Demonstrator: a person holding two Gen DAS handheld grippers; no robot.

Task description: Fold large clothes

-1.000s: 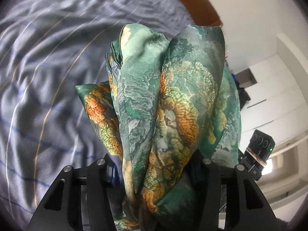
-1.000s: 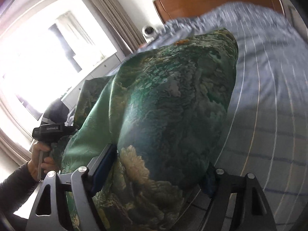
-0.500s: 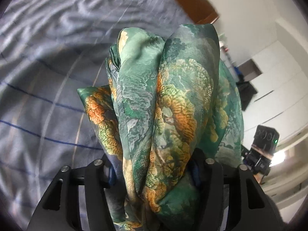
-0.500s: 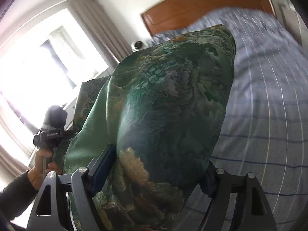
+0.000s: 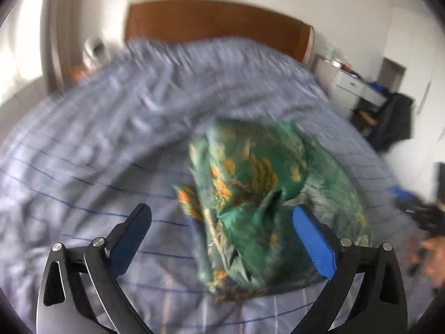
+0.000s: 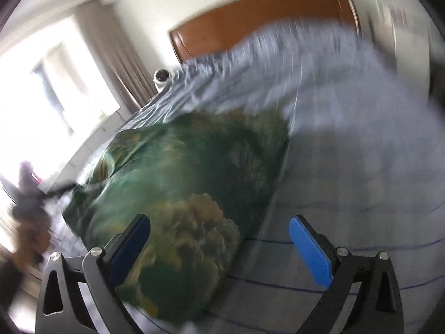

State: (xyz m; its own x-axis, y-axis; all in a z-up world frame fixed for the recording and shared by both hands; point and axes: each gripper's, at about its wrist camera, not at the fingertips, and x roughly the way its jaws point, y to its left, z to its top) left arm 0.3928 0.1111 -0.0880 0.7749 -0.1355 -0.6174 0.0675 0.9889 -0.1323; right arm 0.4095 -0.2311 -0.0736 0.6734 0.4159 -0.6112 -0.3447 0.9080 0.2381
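A green silky garment with orange and yellow print [image 5: 258, 203] lies bunched on the blue-striped bed sheet [image 5: 97, 144]. It also shows in the right wrist view [image 6: 183, 194], spread wider and blurred. My left gripper [image 5: 221, 217] is open, its blue pads wide apart, with the garment just in front of and between them, not gripped. My right gripper [image 6: 219, 229] is open too, with the garment's near edge under its left finger [image 6: 130, 247]. Both views are blurred by motion.
A brown wooden headboard [image 5: 217, 25] stands at the far end of the bed. A white nightstand and dark clutter [image 5: 375, 97] stand to the right of the bed. A bright window with curtains [image 6: 55, 97] is on the left. The person's other hand [image 5: 428, 256] shows at the right edge.
Both grippers have opened and let go of the garment, which has dropped onto the bed. Both cameras have swung up to face the headboard.
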